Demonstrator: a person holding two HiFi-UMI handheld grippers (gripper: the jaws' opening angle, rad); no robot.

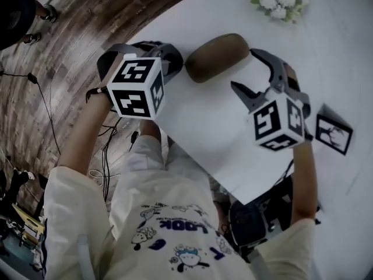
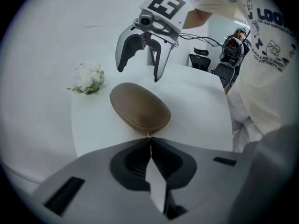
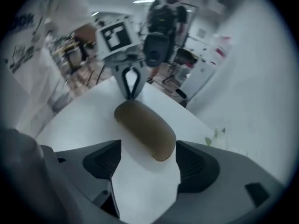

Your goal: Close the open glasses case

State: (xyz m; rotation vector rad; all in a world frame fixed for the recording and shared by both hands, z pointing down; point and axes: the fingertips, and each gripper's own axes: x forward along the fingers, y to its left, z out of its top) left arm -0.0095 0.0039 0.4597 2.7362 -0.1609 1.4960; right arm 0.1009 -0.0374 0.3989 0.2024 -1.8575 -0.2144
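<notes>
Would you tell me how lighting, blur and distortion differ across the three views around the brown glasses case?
Head view: dim overall, darkened corners, the glasses case crisp, the table edge bowed. Left gripper view: strong fisheye with black corners, the table washed out, the case sharp. Right gripper view: same fisheye, the room behind blurred, the case slightly soft.
</notes>
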